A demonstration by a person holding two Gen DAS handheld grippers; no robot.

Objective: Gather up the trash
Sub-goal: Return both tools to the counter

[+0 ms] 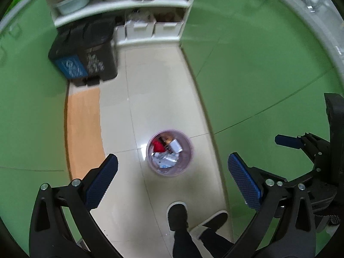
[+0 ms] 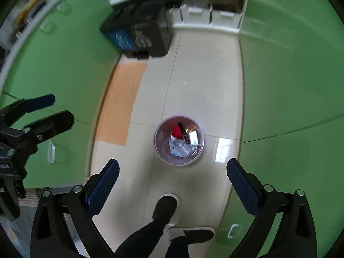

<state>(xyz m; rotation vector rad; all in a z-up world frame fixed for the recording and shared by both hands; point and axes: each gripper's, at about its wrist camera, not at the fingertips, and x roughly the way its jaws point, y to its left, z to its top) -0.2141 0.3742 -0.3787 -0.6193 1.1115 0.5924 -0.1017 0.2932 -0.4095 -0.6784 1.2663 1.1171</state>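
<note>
A small round pale-purple bin (image 1: pixel 169 153) (image 2: pixel 179 140) stands on the tiled floor far below both grippers. It holds crumpled white wrappers (image 2: pixel 180 148), a red scrap (image 1: pixel 158 146) and a small silver box (image 2: pixel 194 138). My left gripper (image 1: pixel 173 164) hangs open high above the bin with nothing between its blue pads. My right gripper (image 2: pixel 173 167) is open too, its jaws empty. The right gripper (image 1: pixel 301 144) also shows at the right edge of the left wrist view, and the left gripper (image 2: pixel 45 110) at the left edge of the right wrist view.
Green cabinet fronts (image 1: pixel 258 86) line both sides of a narrow floor aisle. A dark twin pedal bin with a blue label (image 1: pixel 86 58) stands at the far left, under white shelves (image 1: pixel 120 6) with storage boxes. An orange mat (image 1: pixel 83 129) lies left. A person's shoes (image 1: pixel 177 215) stand below.
</note>
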